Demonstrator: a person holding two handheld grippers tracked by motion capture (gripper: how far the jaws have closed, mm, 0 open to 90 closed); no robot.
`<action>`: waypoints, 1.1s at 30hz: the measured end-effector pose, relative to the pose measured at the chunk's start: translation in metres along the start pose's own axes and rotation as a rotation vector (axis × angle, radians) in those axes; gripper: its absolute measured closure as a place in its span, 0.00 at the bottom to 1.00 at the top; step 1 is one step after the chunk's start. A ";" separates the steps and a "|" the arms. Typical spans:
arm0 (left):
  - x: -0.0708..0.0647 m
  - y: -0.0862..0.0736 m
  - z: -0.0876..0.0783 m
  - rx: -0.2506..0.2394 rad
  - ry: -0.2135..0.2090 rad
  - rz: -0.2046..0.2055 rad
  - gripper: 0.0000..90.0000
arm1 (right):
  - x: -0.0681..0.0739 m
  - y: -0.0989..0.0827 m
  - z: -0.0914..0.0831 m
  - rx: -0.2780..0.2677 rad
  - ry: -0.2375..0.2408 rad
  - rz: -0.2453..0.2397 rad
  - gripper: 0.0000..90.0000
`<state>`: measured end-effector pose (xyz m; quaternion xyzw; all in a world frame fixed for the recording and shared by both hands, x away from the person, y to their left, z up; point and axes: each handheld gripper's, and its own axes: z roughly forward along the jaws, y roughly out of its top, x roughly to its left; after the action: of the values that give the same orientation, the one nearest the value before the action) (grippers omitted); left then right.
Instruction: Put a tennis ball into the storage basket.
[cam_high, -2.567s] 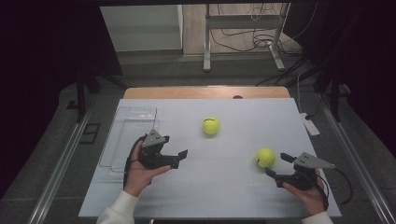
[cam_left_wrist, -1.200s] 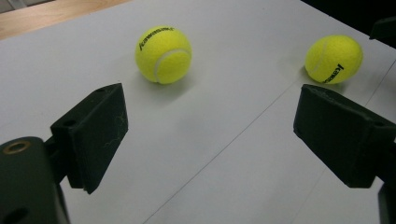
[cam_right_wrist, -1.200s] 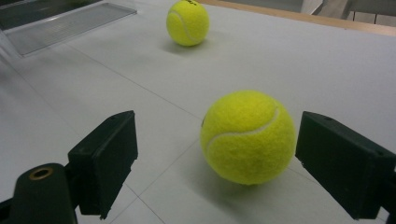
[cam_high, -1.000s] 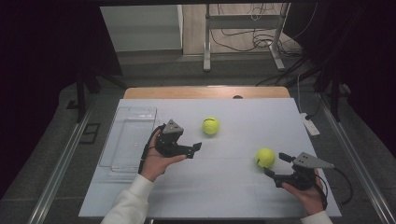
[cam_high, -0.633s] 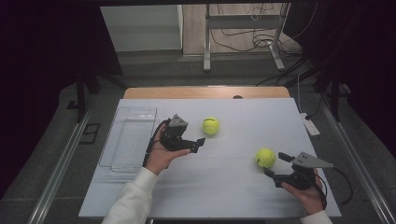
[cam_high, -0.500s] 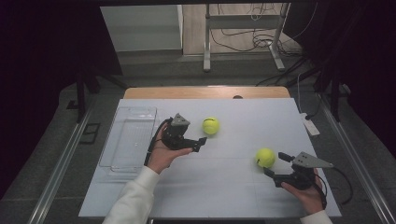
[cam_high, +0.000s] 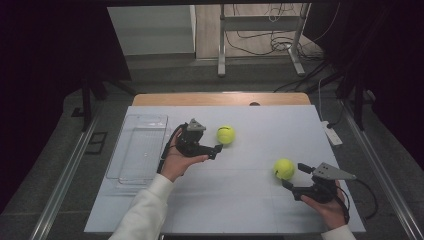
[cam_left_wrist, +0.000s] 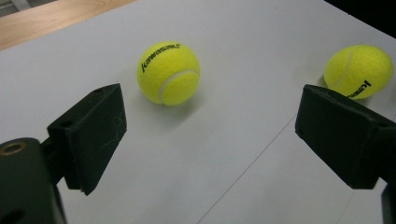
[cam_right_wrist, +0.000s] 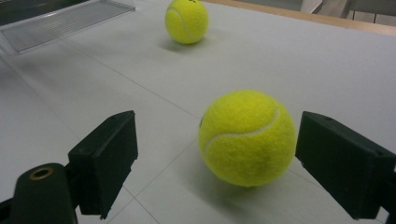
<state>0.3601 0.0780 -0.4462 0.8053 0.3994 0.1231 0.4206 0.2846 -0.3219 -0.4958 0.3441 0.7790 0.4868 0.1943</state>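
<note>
Left gripper (cam_high: 214, 150) has moved up from beside the clear tray (cam_high: 137, 150) toward the far tennis ball (cam_high: 226, 134); jaws wide, nothing held. That ball now sits just ahead of its jaws, slightly left of centre, so a grab looks next. Right gripper (cam_high: 292, 176) unchanged, jaws wide, near tennis ball (cam_high: 284, 169) just ahead between them, not clamped. Balls are round: no long axis, no pointing direction.

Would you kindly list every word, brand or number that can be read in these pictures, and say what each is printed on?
"kawasaki": black print on the nearer tennis ball in the left gripper view.
"kawasaki": also on the farther tennis ball there, turned sideways and partly hidden behind the jaw.
The ball in the right gripper view shows only a dark edge of print, unreadable.
</note>
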 end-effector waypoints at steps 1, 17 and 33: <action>0.000 0.000 0.000 0.000 0.000 0.000 0.11 | 0.000 0.000 0.000 -0.001 0.000 0.000 0.15; -0.002 0.007 0.012 0.010 -0.009 0.013 0.11 | 0.000 -0.001 0.000 0.003 -0.001 0.000 0.15; -0.002 0.016 0.027 0.031 -0.001 0.021 0.11 | 0.000 -0.001 0.001 0.007 0.006 0.002 0.15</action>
<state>0.3821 0.0554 -0.4500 0.8159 0.3925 0.1209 0.4070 0.2854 -0.3216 -0.4974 0.3441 0.7809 0.4854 0.1904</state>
